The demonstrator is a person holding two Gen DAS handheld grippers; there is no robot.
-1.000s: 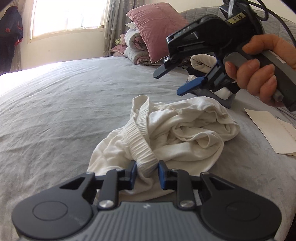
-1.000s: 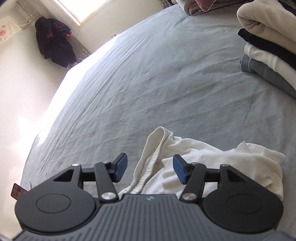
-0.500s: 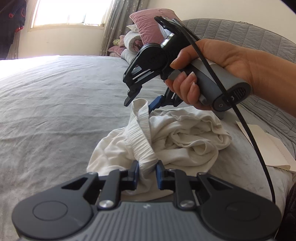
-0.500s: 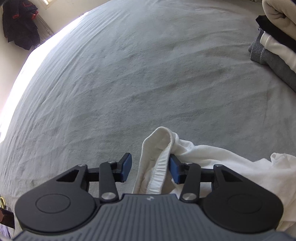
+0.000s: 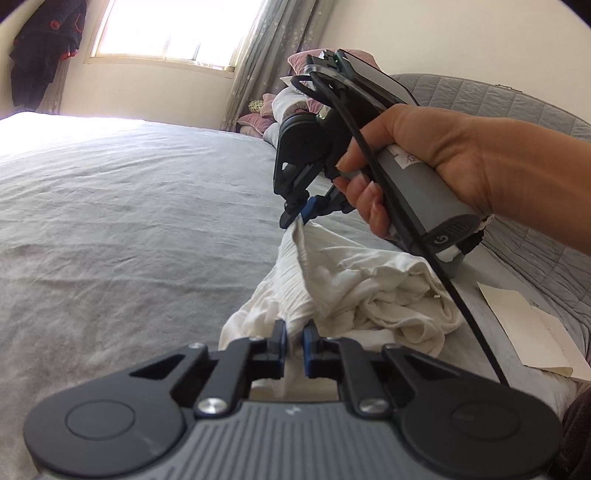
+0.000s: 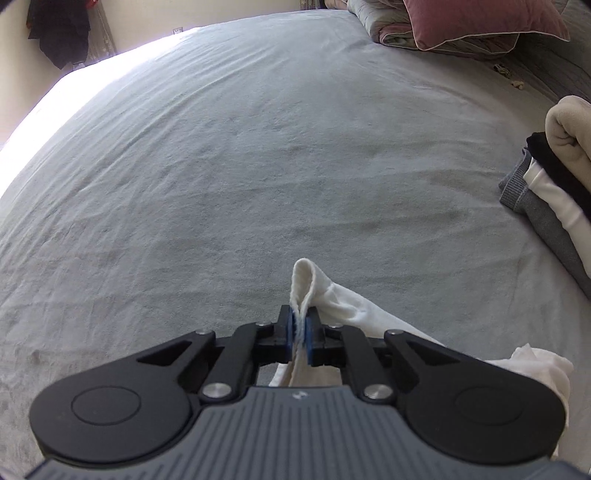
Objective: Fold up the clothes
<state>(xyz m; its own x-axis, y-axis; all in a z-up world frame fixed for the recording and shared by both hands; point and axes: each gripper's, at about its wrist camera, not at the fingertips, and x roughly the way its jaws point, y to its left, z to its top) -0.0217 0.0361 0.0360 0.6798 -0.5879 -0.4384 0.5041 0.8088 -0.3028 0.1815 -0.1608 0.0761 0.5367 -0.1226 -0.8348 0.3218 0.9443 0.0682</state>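
Left wrist view alone shows the person's hand (image 5: 439, 155) wrapped around the right tongs' (image 5: 295, 216) grey handle, tilted down toward the bed (image 5: 129, 221), and a paper sheet (image 5: 532, 328) near the bed's edge. Right wrist view alone shows a folded clothes stack (image 6: 554, 184) and a pink pillow (image 6: 480, 18). The white garment (image 5: 354, 288) lies bunched on the bed, its ribbed band stretched between both tools. Left tongs (image 5: 293, 341) are clamped on the band; right tongs are pinched together on its far fold.

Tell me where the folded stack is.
Right wrist view, far right edge: the folded stack sits on the grey bed, beyond the white garment.
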